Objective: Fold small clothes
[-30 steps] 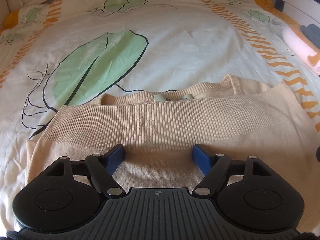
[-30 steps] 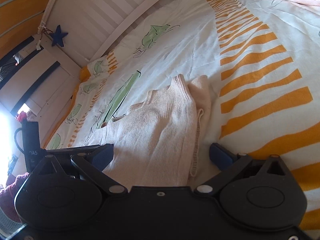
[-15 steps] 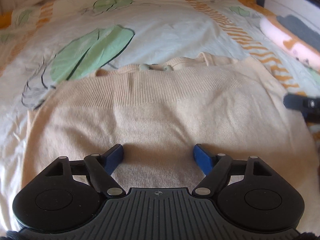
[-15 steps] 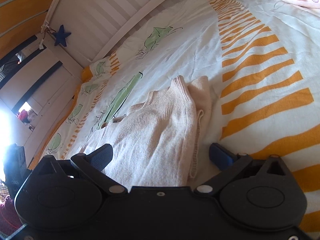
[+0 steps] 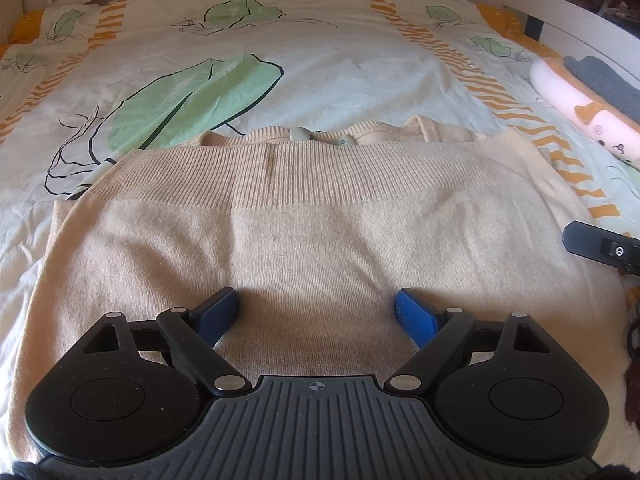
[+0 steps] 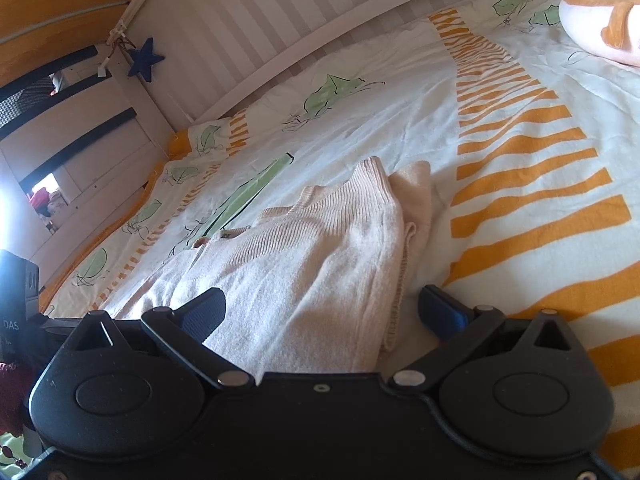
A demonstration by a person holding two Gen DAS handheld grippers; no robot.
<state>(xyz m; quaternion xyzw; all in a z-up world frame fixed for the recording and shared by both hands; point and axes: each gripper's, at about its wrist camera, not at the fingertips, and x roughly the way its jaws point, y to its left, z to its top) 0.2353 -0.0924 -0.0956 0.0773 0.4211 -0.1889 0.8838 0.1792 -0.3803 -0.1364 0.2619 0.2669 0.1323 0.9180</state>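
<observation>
A beige knit sweater [image 5: 320, 216] lies folded on the bed, its ribbed hem laid up near the neckline, where a label shows [image 5: 300, 134]. My left gripper [image 5: 316, 312] is open and empty, hovering just above the sweater's near part. My right gripper [image 6: 322, 310] is open and empty, its jaws straddling the sweater's right folded edge [image 6: 332, 256]. A sleeve part [image 6: 416, 188] sticks out beside that edge. The right gripper's tip shows in the left wrist view [image 5: 600, 244] at the sweater's right side.
The bed cover [image 5: 340, 64] is white with green leaves and orange stripes. A pink plush toy [image 5: 580, 112] and grey cloth [image 5: 604, 76] lie at the far right. A white slatted bed rail [image 6: 300, 16] with a blue star [image 6: 146, 58] borders the far side.
The left gripper has pulled back and risen slightly, so more of the sweater and bed show. The right gripper has shifted a little; both stay open.
</observation>
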